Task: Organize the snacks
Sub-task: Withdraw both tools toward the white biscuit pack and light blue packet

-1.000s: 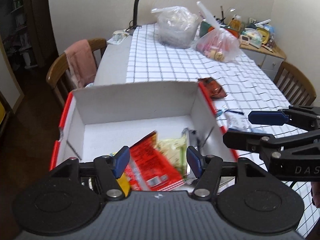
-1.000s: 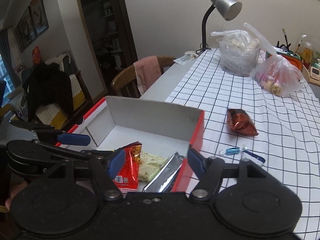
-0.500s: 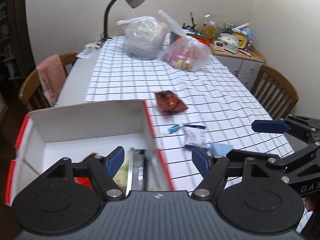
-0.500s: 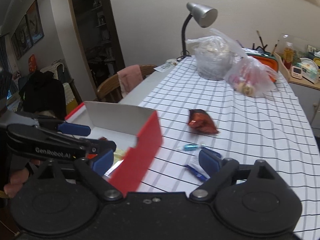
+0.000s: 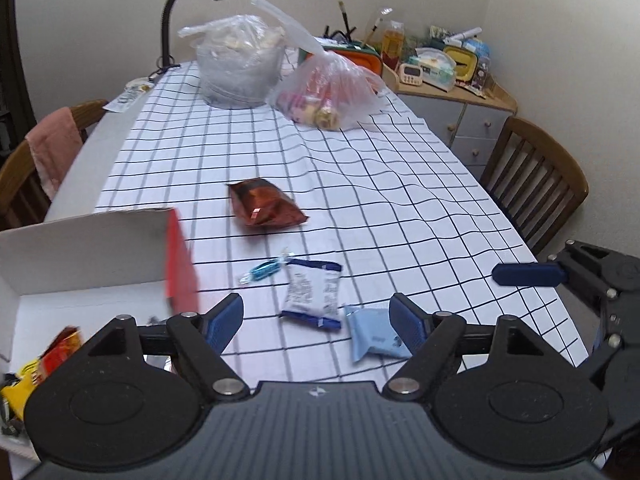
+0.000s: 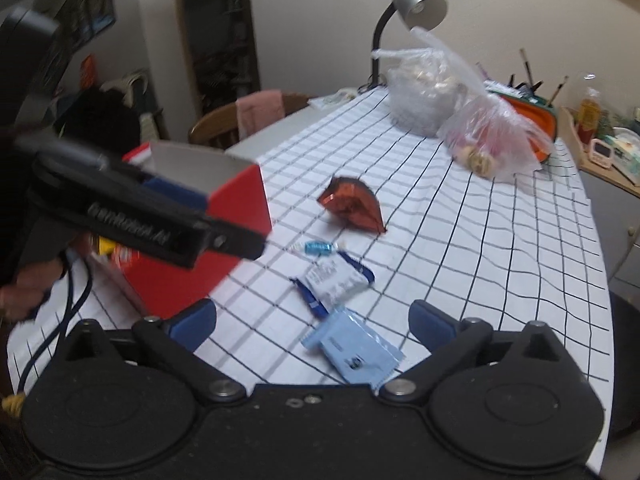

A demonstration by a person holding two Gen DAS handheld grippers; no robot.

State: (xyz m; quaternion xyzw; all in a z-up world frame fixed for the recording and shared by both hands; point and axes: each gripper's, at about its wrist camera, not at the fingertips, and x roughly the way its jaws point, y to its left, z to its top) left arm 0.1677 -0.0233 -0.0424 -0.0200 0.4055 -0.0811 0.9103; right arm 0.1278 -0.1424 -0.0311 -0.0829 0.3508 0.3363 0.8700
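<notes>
Both tongs have just been opening and stand spread with nothing between them: the left gripper (image 5: 318, 316) and right gripper (image 6: 314, 322) hang over the pale blue flat sachet (image 6: 354, 350). Beyond lie the white-and-navy wrapper (image 6: 336, 280), a blue twist candy (image 6: 318, 248) and a dark red foil bag (image 6: 354, 210), all outside the red-and-white cardboard box (image 6: 236, 216). Best to take the nearest sachet by one edge, low and level, closing gently.

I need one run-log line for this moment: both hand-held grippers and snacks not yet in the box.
left hand-held gripper: open, empty | right hand-held gripper: open, empty | loose: light-blue flat packet, white-and-navy wrapper, dark-red foil bag
</notes>
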